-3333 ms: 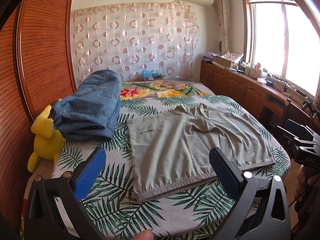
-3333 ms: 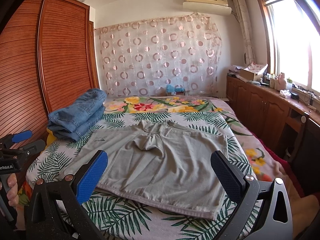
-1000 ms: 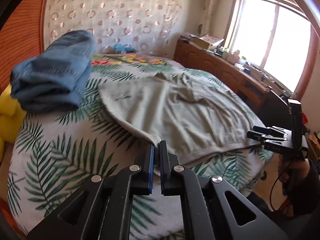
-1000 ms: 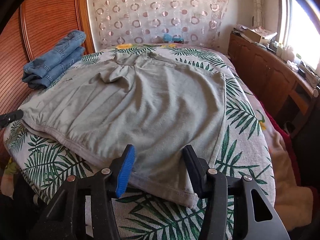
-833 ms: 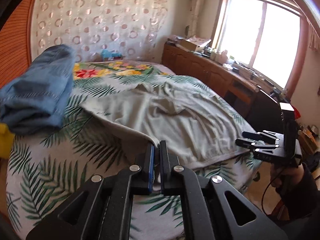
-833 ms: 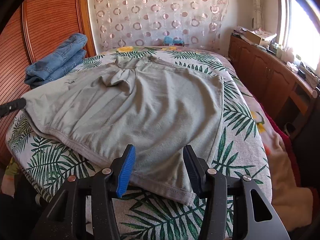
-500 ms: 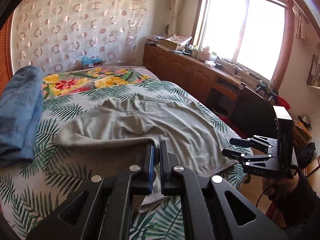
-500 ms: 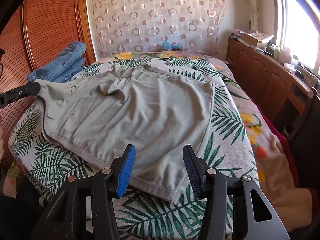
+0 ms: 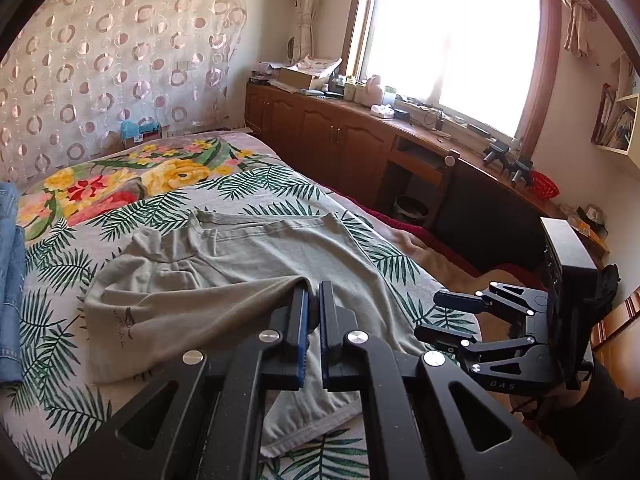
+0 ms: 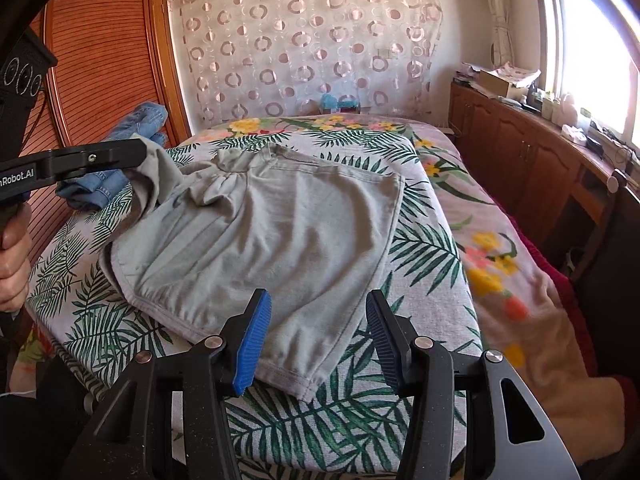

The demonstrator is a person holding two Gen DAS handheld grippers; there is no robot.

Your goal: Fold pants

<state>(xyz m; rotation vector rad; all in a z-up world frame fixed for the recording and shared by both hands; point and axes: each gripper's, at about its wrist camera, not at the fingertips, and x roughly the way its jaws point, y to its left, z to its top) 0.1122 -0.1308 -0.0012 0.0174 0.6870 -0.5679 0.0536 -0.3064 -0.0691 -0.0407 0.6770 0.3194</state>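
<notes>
Left wrist view shows the left claw (image 9: 313, 304) clenched on a corner of the grey pants (image 9: 240, 268), the cloth bunched between its blue pads. Half a second ago that corner hung just above the leaf-print bed (image 9: 60, 276); now it is carried up and across, toward the window side, so one leg drapes in a raised fold over the rest of the garment. In the right wrist view the lifted corner hangs from the left claw (image 10: 136, 156) at the far left, while the other leg lies flat on the bed. The right claw (image 10: 316, 328) hovers released, jaws apart, above the near hem and gripping nothing. I judge this as the first lengthwise fold under way: leg over leg. The folded jeans (image 10: 120, 152) sit beyond, beside the wardrobe.
</notes>
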